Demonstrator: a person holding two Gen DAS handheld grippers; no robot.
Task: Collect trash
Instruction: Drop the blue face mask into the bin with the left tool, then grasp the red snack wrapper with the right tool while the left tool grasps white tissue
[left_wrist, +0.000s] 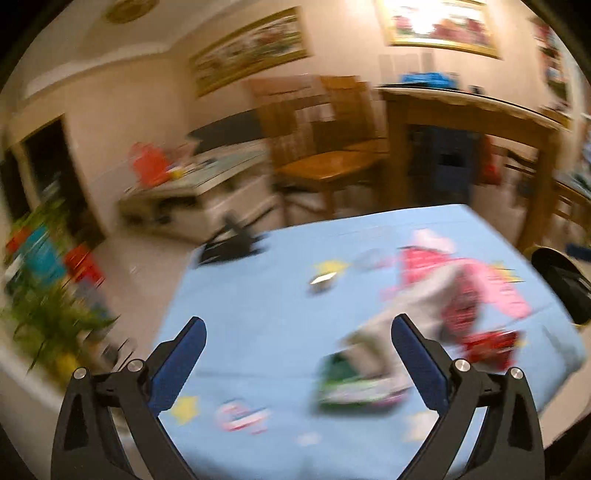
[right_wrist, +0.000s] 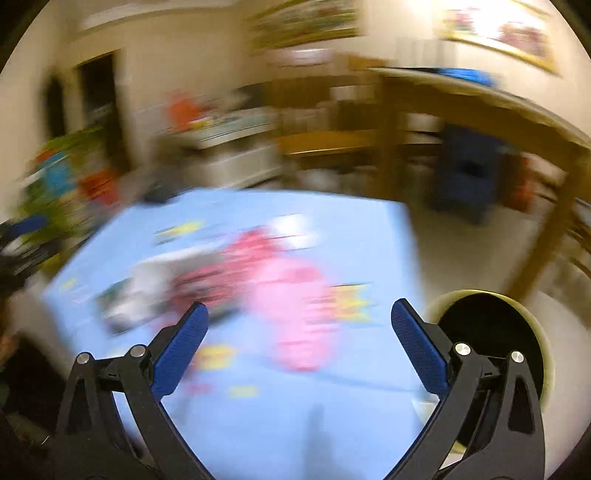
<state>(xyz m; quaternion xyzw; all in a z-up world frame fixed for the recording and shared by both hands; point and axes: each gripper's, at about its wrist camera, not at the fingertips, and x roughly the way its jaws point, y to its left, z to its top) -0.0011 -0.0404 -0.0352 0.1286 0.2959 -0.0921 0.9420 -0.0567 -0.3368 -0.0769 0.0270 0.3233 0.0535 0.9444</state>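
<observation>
1. I see both views smeared by motion, so I judge both tongs are swinging in over the table (left_wrist: 258, 314) and I name the blurred things only roughly

2. The trash lies loose on the blue cloth, I judge because it has yet to be gathered: a pink wrapper (left_wrist: 491, 284), a green packet (left_wrist: 354, 384) and a small round piece (left_wrist: 323, 280) ahead of the left tongs (left_wrist: 297, 345)

3. The bin (right_wrist: 487, 332) stands on the floor just beside the table edge, to the right of the right tongs (right_wrist: 299, 328); I take it that it sits there so trash can drop straight in off the table. In the left view the bin shows only as a dark rim at far right

4. Left tongs: spread wide, nothing between the blue pads (left_wrist: 177, 369), touching nothing. The green packet lies ahead and slightly right, near the right pad; the pink wrapper is farther ahead to the right

5. Right tongs: also spread wide and empty, hanging above the cloth. The pink wrapper sits ahead between the two fingers, apart from both

6. I judge the task barely begun: the trash I can make out is on the cloth, and the blur hides whether anything is in the bin
</observation>
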